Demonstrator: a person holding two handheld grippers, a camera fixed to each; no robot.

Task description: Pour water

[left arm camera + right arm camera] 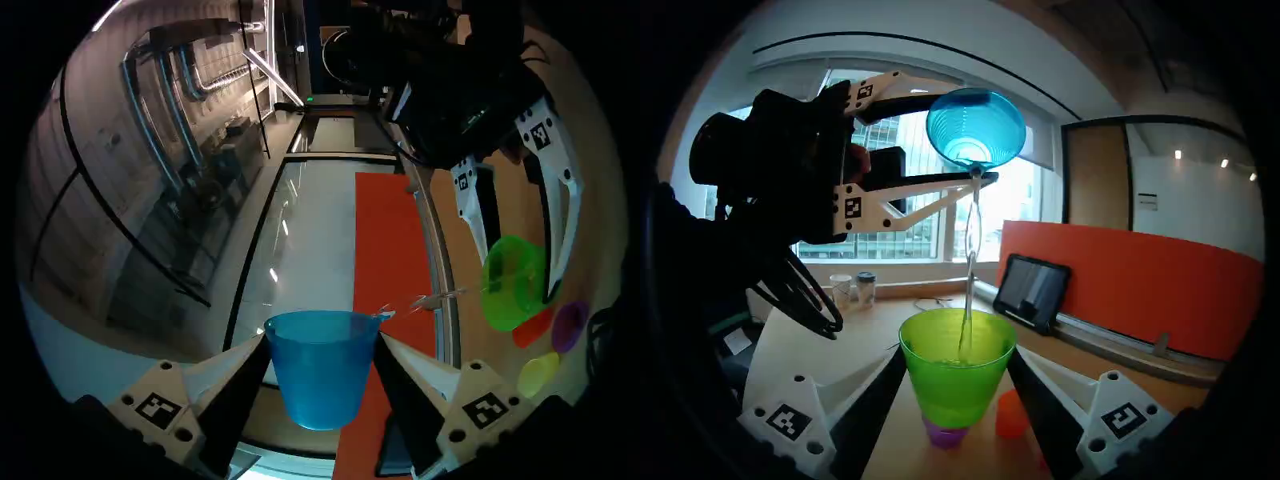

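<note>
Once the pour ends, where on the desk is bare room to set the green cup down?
Bare desk lies between the two jars and the tablet. Below the green cup it is crowded: a purple cup and an orange cup stand there.

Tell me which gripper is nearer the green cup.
Right. The right gripper is shut on the green cup. The left gripper holds the blue cup higher up, apart from it, pouring water into it.

Water (970,240) — blue cup (976,128) into green cup (956,384)
</note>
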